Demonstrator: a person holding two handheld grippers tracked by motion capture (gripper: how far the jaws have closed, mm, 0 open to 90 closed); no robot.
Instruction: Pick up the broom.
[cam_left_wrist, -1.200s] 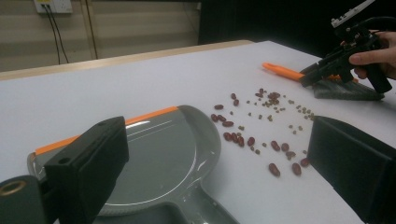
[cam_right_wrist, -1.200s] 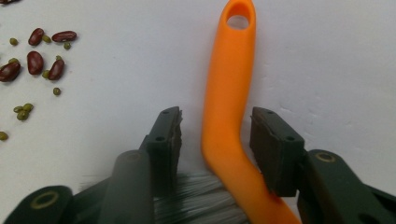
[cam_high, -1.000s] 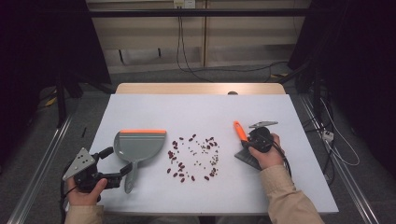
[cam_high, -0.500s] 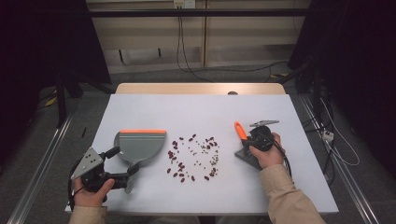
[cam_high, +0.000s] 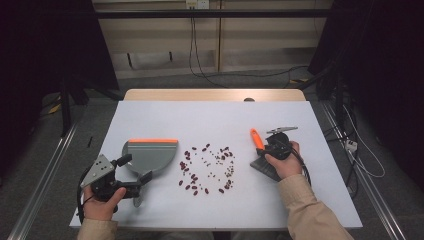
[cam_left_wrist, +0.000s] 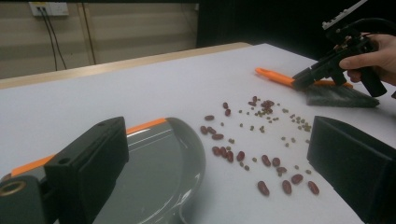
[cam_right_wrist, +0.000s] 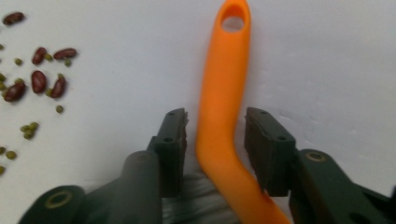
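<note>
On the table (cam_high: 210, 120), right gripper (cam_right_wrist: 215, 135) straddles the brush (cam_right_wrist: 219, 102) handle, jaws open, just clear of it; left gripper (cam_left_wrist: 215, 154), jaws wide apart, near the dustpan (cam_left_wrist: 159, 168); beans (cam_high: 207, 167) between.

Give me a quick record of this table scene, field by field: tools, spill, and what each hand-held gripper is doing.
surface: white table
spill: red and green beans scattered mid-table
dustpan: grey with orange edge, lying left of the beans
brush: orange handle, lying right of the beans
left hand-held gripper: open, jaws either side of the dustpan's near end
right hand-held gripper: open, jaws astride the brush handle, not yet closed
</note>
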